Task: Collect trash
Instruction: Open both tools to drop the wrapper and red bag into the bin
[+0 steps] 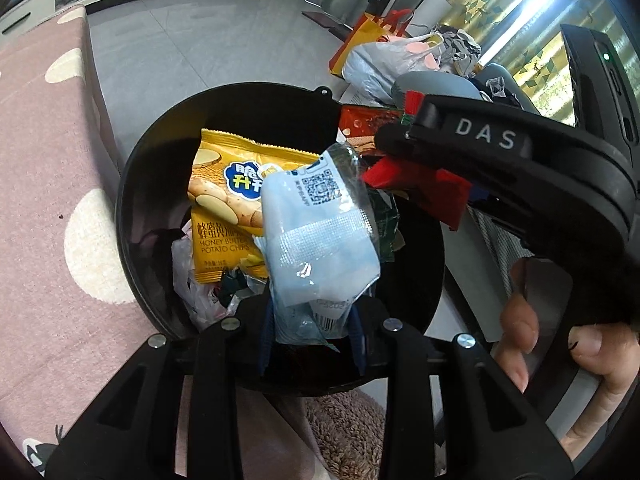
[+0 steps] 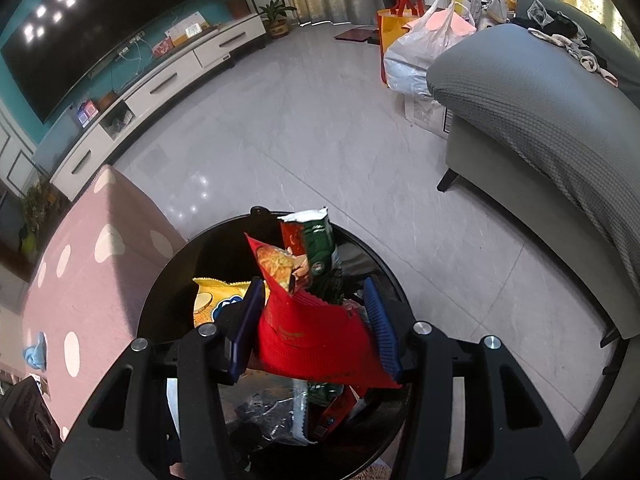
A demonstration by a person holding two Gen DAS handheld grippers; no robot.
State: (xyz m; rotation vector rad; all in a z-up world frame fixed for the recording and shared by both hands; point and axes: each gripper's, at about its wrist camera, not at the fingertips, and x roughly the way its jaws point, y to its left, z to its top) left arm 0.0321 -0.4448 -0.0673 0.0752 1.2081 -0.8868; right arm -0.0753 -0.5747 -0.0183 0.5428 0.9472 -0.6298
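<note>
A round black trash bin [image 1: 132,184] stands on the floor, holding a yellow potato chip bag [image 1: 224,200] and other wrappers. My left gripper [image 1: 312,320] is shut on a pale blue plastic packet with a QR code [image 1: 316,236], held over the bin's opening. My right gripper [image 2: 316,320] is over the same bin [image 2: 160,300] with its blue pads [image 2: 380,320] spread around a red snack wrapper [image 2: 312,332] and a red-green wrapper [image 2: 312,248]. The right gripper also shows in the left wrist view [image 1: 400,144], above the bin's right side.
A pink rug with white spots [image 1: 40,200] lies left of the bin. A grey sofa [image 2: 540,120] stands to the right, with a white plastic bag [image 2: 416,52] and an orange bag [image 2: 396,16] beside it. A white TV cabinet [image 2: 160,84] lines the far wall.
</note>
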